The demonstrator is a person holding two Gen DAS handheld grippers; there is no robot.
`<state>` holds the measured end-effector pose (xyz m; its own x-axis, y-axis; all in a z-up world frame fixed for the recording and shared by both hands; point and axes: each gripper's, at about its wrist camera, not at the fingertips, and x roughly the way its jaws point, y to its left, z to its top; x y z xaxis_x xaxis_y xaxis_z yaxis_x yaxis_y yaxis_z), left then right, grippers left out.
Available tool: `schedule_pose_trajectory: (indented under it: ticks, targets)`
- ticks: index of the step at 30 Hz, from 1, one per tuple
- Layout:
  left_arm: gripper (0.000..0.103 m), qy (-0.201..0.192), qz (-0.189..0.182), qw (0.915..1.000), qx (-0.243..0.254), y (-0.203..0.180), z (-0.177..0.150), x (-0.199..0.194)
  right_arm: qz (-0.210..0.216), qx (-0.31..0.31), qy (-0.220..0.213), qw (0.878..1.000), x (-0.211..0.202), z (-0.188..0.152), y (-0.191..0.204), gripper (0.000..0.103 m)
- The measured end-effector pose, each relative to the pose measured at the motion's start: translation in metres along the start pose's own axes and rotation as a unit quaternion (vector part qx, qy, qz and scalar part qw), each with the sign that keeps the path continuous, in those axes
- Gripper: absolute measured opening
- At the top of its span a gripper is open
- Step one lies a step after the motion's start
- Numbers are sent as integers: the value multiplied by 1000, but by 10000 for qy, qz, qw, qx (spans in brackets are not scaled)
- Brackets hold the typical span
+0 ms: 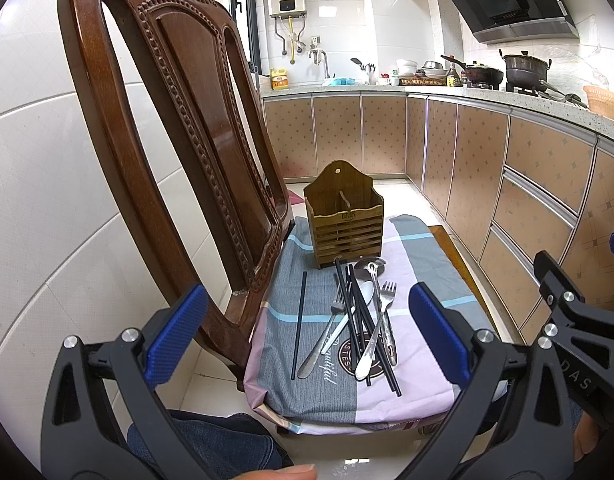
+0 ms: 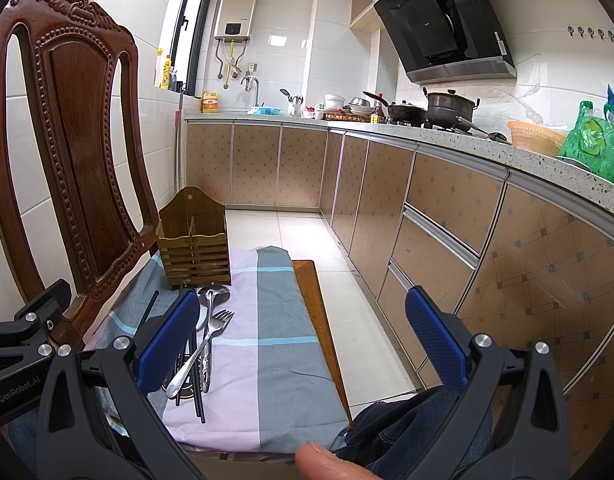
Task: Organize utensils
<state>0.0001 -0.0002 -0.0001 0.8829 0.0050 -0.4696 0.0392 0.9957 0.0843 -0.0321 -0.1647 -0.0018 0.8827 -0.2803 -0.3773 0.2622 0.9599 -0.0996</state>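
I am holding the left gripper [image 1: 307, 332] with fingers apart, framing the utensil pile [image 1: 359, 320] at centre frame on the chair cushion [image 1: 427, 280]; handles pointing toward me, wooden holder [image 1: 343, 216] just beyond; the right gripper [image 2: 303, 340], also spread, sitting right of the pile.

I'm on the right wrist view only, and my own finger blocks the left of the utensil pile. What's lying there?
Observer: A second fork lies at the left of the pile, tines toward the wooden holder.
Operator: Anything apart from it?
Observer: One black chopstick lies alone on the cushion, left of the pile, touching nothing.
Operator: Is the left gripper holding something?
Observer: No, the left gripper is open and empty.
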Motion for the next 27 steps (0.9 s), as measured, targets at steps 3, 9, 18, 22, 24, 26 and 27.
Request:
schedule_pose_trajectory:
  ticks: [3,9,18,22,24,26,27]
  targets:
    - [99,7,-6,10000,5,0,0,0,-21,-4,-11,10000,1,0,3,101]
    - [99,340,131,9993,-90,11,-4,22,-324,-780,760,9935,45,-4,-6,101]
    - [90,1070,119,9940,-209,16,-36,83,-417,-792,2992,9500,146,-82,-44,40]
    - [65,1376,39,9904,-151,14,-40,122,-409,-631,2919,9535,161,-68,-44,29]
    - [59,1473,-68,9890,-140,13,-33,144,-311,-599,2760,9588,174,-57,-36,29]
    - [59,1491,-109,9887,-136,12,-23,163,-186,-620,2601,9634,188,-45,-23,29]
    - [59,1527,-120,9881,-126,11,-16,181,-128,-684,2523,9651,198,-38,-14,29]
